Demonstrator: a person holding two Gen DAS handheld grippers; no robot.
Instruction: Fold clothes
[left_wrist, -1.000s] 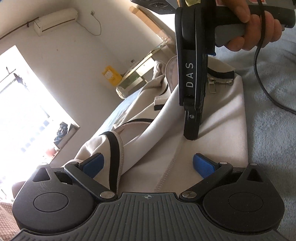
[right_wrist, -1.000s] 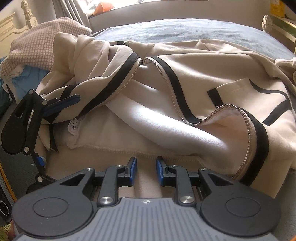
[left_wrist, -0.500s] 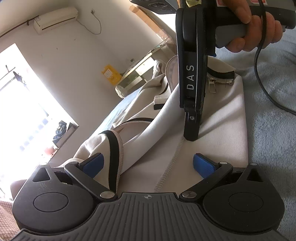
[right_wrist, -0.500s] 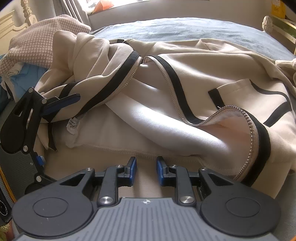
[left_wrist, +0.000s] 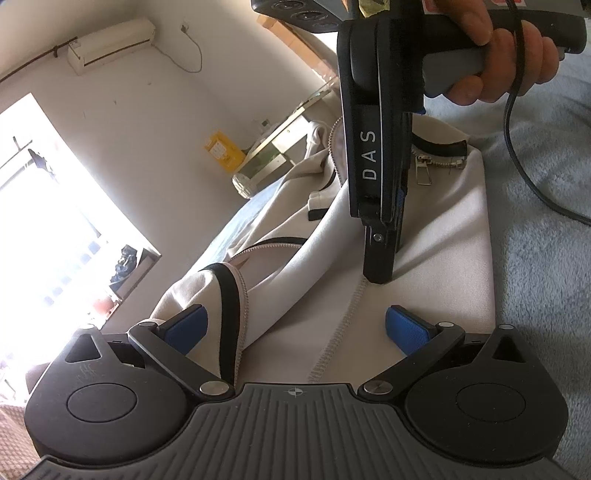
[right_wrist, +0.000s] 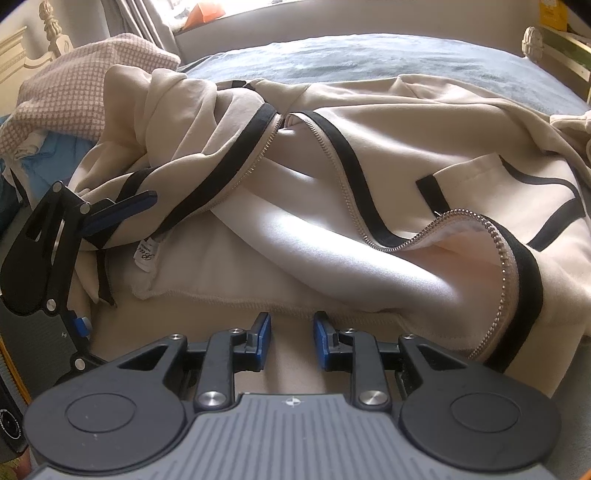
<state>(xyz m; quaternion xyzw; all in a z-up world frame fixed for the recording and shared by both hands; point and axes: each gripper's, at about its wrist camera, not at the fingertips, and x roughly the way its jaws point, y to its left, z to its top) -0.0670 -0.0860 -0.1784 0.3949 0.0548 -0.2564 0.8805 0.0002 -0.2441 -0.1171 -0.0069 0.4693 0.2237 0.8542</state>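
A cream zip-up jacket (right_wrist: 388, 155) with black trim lies spread across the blue-grey bed cover (right_wrist: 369, 51), its front open and its metal zipper (right_wrist: 495, 236) curling along the black edging. My right tongs (right_wrist: 291, 341) point steeply down at the near edge of the jacket, just in front of the stitched hem (right_wrist: 229, 301); the blue pads stand a narrow way apart with only flat cream cloth showing in the gap, and I see no fold pinched between them, so I count them as parted. From my left side I see that same right tool (left_wrist: 378, 275) standing with its tip pressed onto the cloth beside a line of stitching (left_wrist: 347, 325), my right hand (left_wrist: 506, 70) wrapped around its handle and a black cable (left_wrist: 517, 155) trailing off over the bed cover. My left tongs (left_wrist: 295, 328) are spread wide over the jacket, one blue pad by the black-trimmed zipper edge, the other over plain cloth, neither one clamping anything. The zipper pull (left_wrist: 424, 170) lies near the collar end. A pink checked cloth (right_wrist: 74, 85) is heaped beyond the jacket, and an air conditioner (left_wrist: 110, 46) hangs on the wall.
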